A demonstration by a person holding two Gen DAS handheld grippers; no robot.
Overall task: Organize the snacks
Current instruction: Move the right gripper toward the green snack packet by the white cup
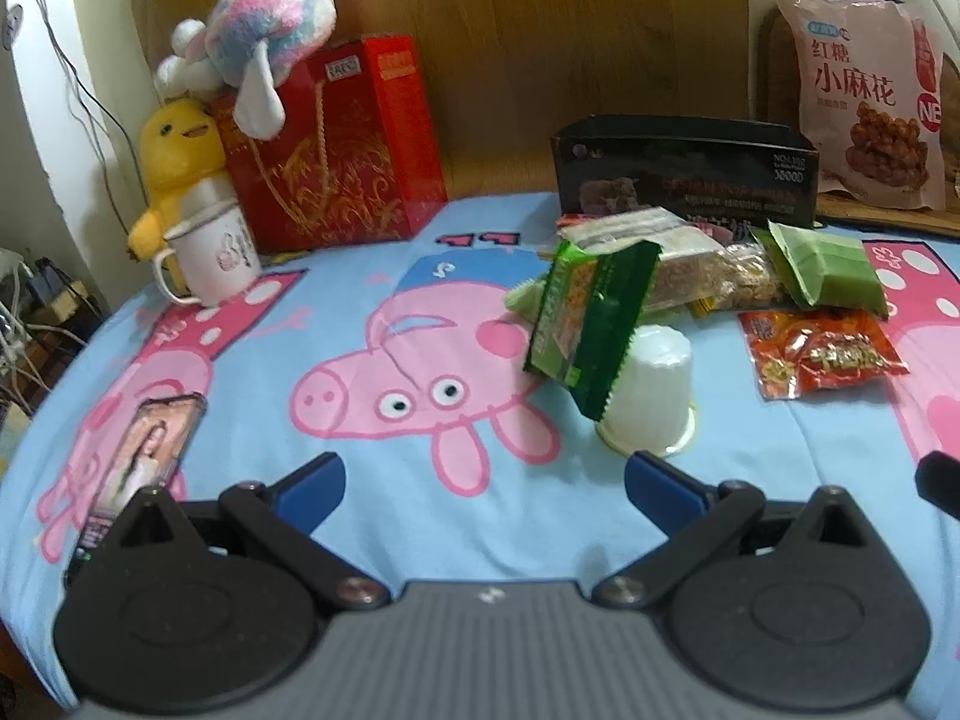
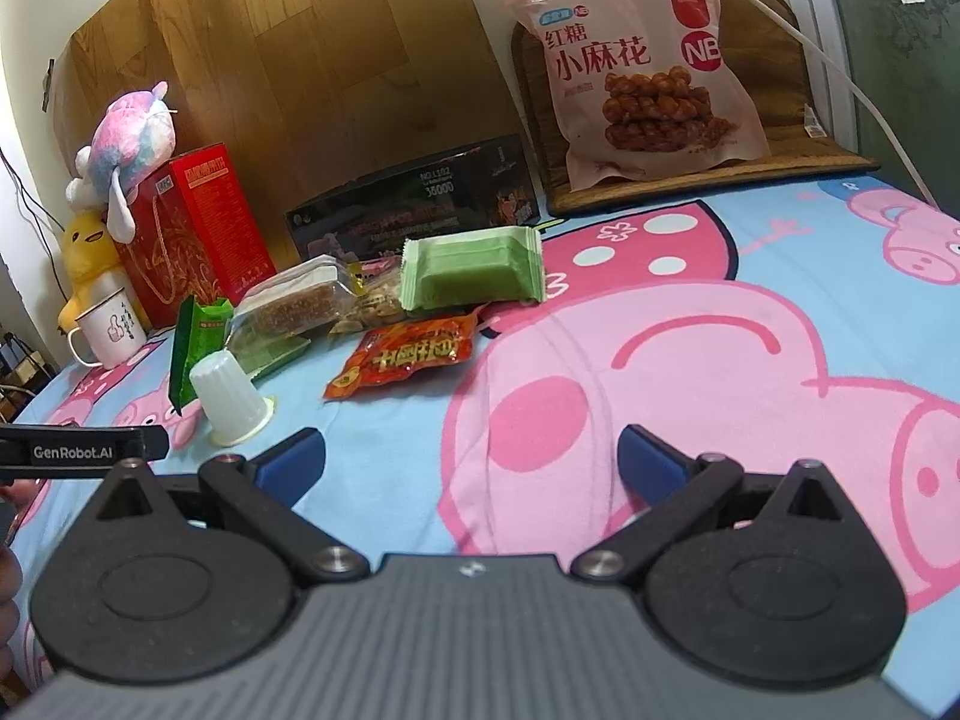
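Note:
Snacks lie in a loose pile on the Peppa Pig sheet [image 1: 252,420]. A dark green packet [image 1: 591,324] leans on an upturned white cup [image 1: 651,396]. Behind are clear-wrapped bars [image 1: 684,270], a light green packet [image 1: 825,270] and a red packet [image 1: 822,354]. In the right wrist view the same cup [image 2: 228,396], red packet [image 2: 408,354] and light green packet [image 2: 474,270] show. My left gripper [image 1: 483,486] is open and empty, short of the cup. My right gripper [image 2: 471,459] is open and empty over the sheet.
A black box [image 1: 684,174] stands behind the pile. A large pink snack bag [image 2: 642,60] leans at the back right. A red gift box [image 1: 342,144], plush toys [image 1: 264,18] and a mug [image 1: 213,258] stand at the back left. A phone [image 1: 144,456] lies near left.

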